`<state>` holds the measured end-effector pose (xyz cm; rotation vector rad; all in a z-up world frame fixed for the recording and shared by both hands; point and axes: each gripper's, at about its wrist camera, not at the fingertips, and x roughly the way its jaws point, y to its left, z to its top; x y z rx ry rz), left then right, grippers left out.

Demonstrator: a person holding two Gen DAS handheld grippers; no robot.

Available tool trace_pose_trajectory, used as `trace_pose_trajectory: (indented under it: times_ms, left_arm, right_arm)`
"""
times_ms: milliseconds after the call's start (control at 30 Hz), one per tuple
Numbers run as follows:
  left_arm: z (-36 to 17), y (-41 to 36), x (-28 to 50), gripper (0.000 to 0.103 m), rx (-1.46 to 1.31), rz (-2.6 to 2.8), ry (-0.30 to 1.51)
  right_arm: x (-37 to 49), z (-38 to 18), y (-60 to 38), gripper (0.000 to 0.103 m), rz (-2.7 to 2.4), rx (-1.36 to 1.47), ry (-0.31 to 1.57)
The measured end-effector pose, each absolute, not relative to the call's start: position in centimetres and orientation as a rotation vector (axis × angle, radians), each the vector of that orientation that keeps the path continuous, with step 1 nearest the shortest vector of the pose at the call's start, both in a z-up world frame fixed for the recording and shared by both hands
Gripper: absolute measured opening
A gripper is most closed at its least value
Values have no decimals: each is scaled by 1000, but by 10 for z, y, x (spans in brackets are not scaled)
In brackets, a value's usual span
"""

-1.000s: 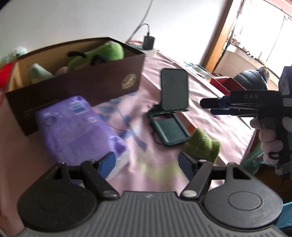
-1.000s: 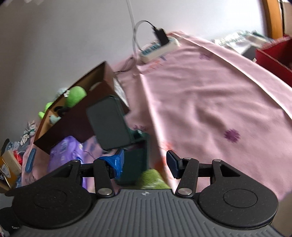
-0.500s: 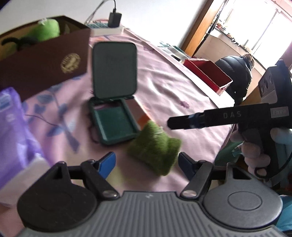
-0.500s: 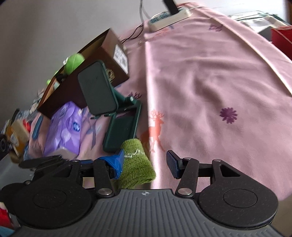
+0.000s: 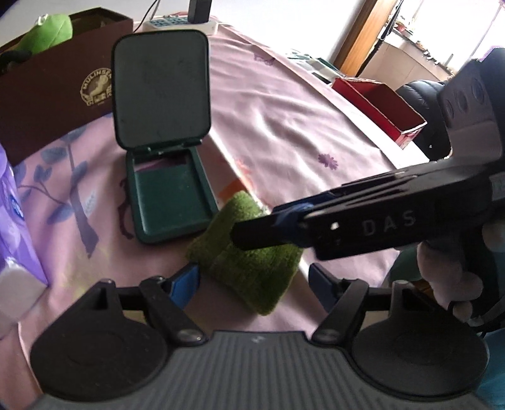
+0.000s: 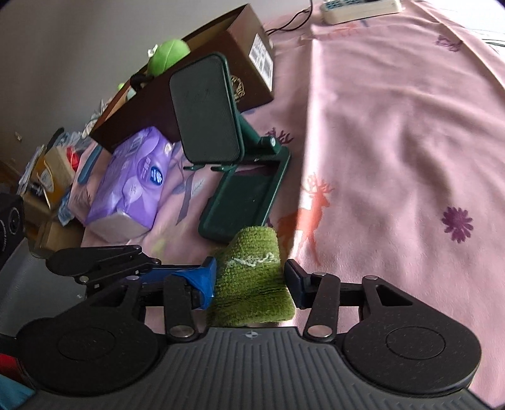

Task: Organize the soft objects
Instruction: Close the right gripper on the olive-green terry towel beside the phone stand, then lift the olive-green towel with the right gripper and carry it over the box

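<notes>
A green knitted soft piece [image 5: 249, 268] lies on the pink tablecloth near the front edge. My left gripper [image 5: 254, 280] is open with the piece between its fingers. My right gripper [image 6: 251, 284] is open and straddles the same piece [image 6: 252, 284] from the other side; in the left wrist view its fingers [image 5: 271, 230] reach over the piece. A brown box [image 5: 53, 94] at the back left holds a green plush toy [image 5: 47, 30], also seen in the right wrist view [image 6: 167, 55].
A dark green folding phone stand [image 5: 164, 132] stands open just behind the knitted piece. A purple tissue pack [image 6: 132, 176] lies left of it. A power strip [image 6: 359, 8] sits at the far edge. A red box [image 5: 378, 107] is at the right.
Both grippers have closed in on the green knitted piece, which now lies between the fingers of each. The left view has swung right, away from the tissue pack.
</notes>
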<state>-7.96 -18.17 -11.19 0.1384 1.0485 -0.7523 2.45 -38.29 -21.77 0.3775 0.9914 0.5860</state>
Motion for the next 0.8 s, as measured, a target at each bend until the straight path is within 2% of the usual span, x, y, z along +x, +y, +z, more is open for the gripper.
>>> trace_pose_trajectory:
  times_ms: [33, 100, 167, 300, 800]
  left_arm:
    - [-112, -182, -81, 66, 140, -745, 1042]
    - [-112, -182, -81, 51, 137, -734, 1037]
    - [-112, -180, -81, 43, 121, -724, 1035]
    - [-106, -174, -84, 26, 91, -718, 1010]
    - [-30, -139, -93, 23, 164, -731, 766]
  right_arm:
    - [25, -217, -383, 26, 595, 370, 992]
    - [26, -216, -385, 19, 624, 371, 979]
    - [27, -214, -386, 10, 636, 373, 972]
    - [28, -210, -392, 4, 667, 408, 965]
    - [35, -132, -364, 3, 792, 493, 695]
